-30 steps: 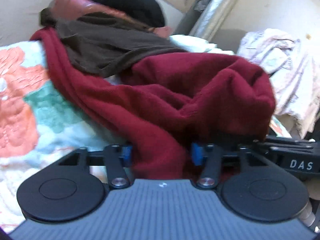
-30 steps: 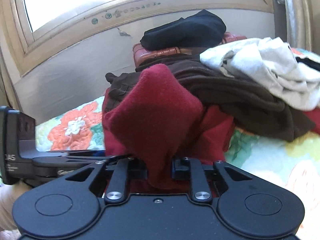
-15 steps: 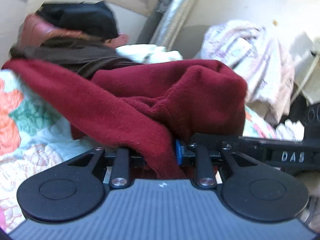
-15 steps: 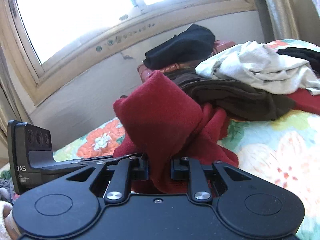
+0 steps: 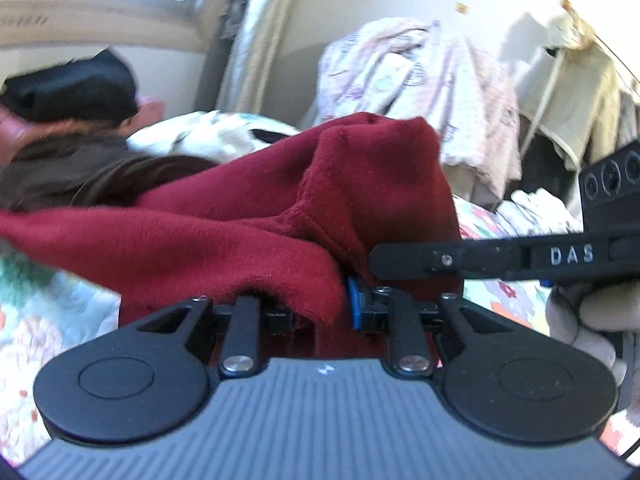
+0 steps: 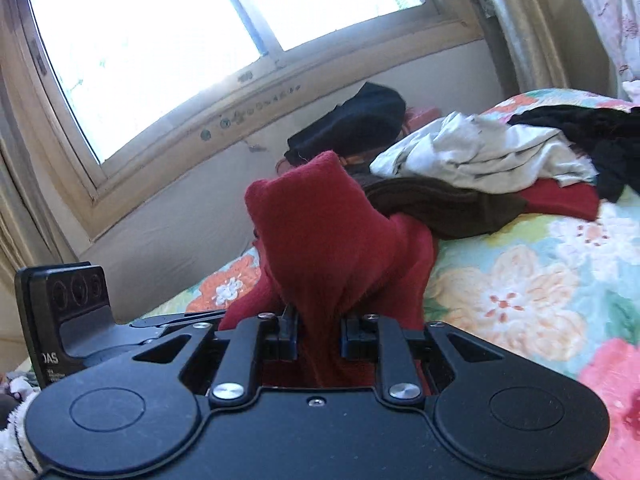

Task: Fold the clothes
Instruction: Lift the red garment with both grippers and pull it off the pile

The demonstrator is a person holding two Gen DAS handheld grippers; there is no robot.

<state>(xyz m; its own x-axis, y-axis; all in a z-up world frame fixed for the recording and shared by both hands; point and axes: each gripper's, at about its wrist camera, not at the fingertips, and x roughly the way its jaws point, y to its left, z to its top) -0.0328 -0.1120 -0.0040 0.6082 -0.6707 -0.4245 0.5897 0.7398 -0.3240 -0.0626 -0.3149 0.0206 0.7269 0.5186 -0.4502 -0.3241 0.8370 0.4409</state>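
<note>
A dark red fleece garment (image 5: 280,208) hangs bunched between both grippers above the floral quilt (image 6: 520,288). My left gripper (image 5: 320,312) is shut on a fold of it, and the cloth drapes over its left finger. My right gripper (image 6: 318,336) is shut on another bunch of the red garment (image 6: 320,240), which stands up in a peak ahead of the fingers. The two grippers sit close side by side: the right gripper's body (image 5: 480,260) crosses the left wrist view, and the left gripper's body (image 6: 120,328) shows at the left of the right wrist view.
On the bed behind lie a brown garment (image 6: 440,208), a white one (image 6: 480,152) and black ones (image 6: 360,120). A window (image 6: 160,40) and wall close the far side. Pale laundry (image 5: 420,80) is heaped at the right, and a gloved hand (image 5: 592,320) holds the right gripper.
Both grippers have risen and pulled back with the red garment, drawing it off the clothes pile. The left jaws have narrowed onto the cloth, and the left view has swung right.
</note>
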